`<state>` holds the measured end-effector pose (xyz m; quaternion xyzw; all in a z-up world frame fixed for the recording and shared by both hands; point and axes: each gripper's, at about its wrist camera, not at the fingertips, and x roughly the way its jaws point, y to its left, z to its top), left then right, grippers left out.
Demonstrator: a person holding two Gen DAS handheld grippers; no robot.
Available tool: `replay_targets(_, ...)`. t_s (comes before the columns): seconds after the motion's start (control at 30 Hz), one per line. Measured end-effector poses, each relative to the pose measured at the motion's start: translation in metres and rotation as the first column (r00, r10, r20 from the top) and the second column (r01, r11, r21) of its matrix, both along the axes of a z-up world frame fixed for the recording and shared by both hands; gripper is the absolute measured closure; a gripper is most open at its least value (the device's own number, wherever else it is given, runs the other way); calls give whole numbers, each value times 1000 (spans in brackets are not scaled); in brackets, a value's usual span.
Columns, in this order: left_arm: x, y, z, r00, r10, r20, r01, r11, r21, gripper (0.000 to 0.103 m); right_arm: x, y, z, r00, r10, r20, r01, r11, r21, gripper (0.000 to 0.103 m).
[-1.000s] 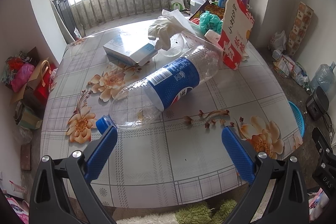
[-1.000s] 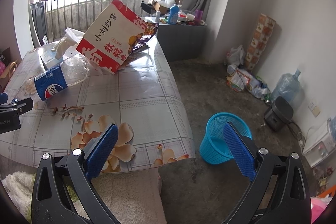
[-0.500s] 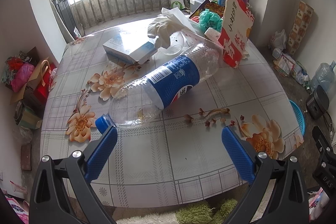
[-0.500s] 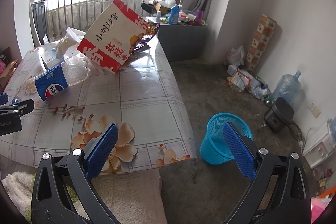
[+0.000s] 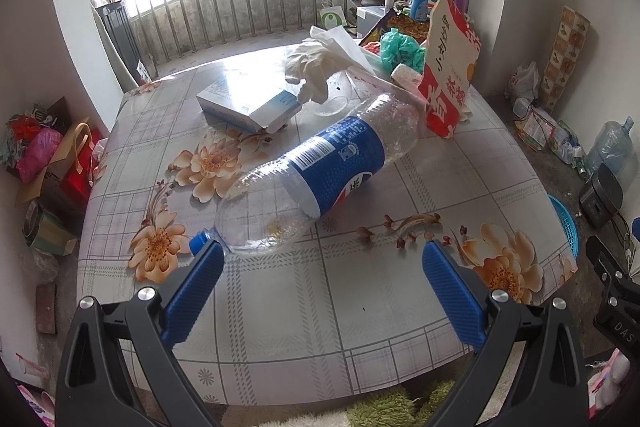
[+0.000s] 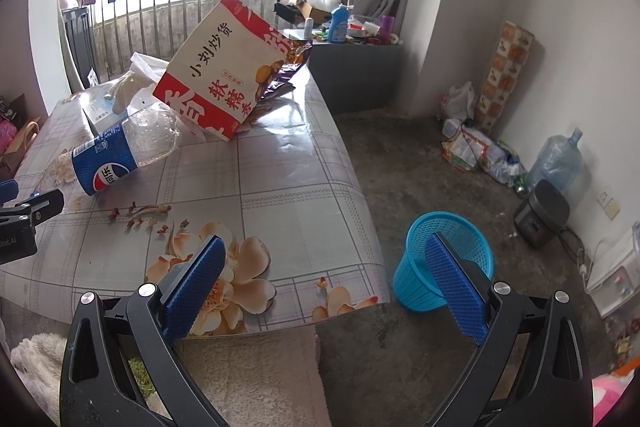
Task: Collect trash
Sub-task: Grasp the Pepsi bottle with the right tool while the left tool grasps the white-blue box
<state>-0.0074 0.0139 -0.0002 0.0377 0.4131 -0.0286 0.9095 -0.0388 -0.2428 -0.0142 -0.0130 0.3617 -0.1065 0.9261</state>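
An empty clear plastic bottle (image 5: 320,167) with a blue label and blue cap lies on its side on the flowered table (image 5: 304,299); it also shows as the bottle (image 6: 120,155) in the right wrist view. My left gripper (image 5: 322,267) is open just in front of its cap end, holding nothing. Behind it stand a red-and-white snack bag (image 5: 448,67), a crumpled white glove (image 5: 312,71), a blue-white box (image 5: 248,103) and a green plastic wad (image 5: 400,49). My right gripper (image 6: 326,269) is open over the table's near right corner. A blue mesh bin (image 6: 444,259) stands on the floor.
The table's right edge drops to a bare concrete floor (image 6: 420,167). A water jug (image 6: 556,163), a dark cooker (image 6: 540,211) and loose litter (image 6: 476,151) line the right wall. Bags (image 5: 44,155) pile up left of the table. A cluttered cabinet (image 6: 352,39) stands behind.
The left gripper has risen and drawn back a little, so the bottle sits slightly further from its fingers. The right view is nearly the same.
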Motion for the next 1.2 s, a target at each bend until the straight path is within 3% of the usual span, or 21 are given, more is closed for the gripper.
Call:
replay_targets(0.13, 6, 30, 12, 997, 35, 65, -35, 999, -8, 6, 15, 7, 7, 998, 57, 15, -58, 996, 71, 8)
replay_targets(0.23, 18, 63, 15, 994, 95, 63, -93, 995, -37, 6, 30, 17, 15, 991, 127, 42, -132, 975, 179, 8)
replay_targets(0.4, 37, 118, 11, 988, 147, 54, -138, 981, -139, 6, 63, 41, 17, 968, 244, 60, -247, 879, 408, 8)
replay_targets(0.5, 48, 139, 7, 992, 107, 72, -87, 968, -236, 6, 83, 60, 12, 958, 283, 40, -267, 835, 481, 9)
replay_targets(0.63, 79, 146, -4, 998, 64, 28, -56, 971, -232, 11, 106, 78, 6, 952, 306, 11, -257, 780, 571, 13)
replay_targets(0.73, 103, 147, -14, 1000, 17, -11, -20, 972, -233, 25, 123, 86, -1, 951, 310, -19, -222, 722, 655, 16)
replay_targets(0.8, 117, 144, -26, 998, -26, -54, 13, 973, -231, 43, 131, 91, -5, 950, 310, -42, -195, 690, 697, 18)
replay_targets(0.93, 129, 133, -49, 969, -169, -181, 103, 940, -325, 57, 138, 96, -14, 941, 323, -101, -136, 635, 760, 19)
replay_targets(1.1, 99, 115, -44, 939, -287, -188, 206, 910, -361, 60, 129, 88, -15, 938, 315, -144, -97, 637, 765, 20)
replay_targets(1.2, 84, 105, -52, 909, -355, -219, 240, 875, -421, 60, 126, 78, -20, 936, 305, -175, -64, 638, 768, 23)
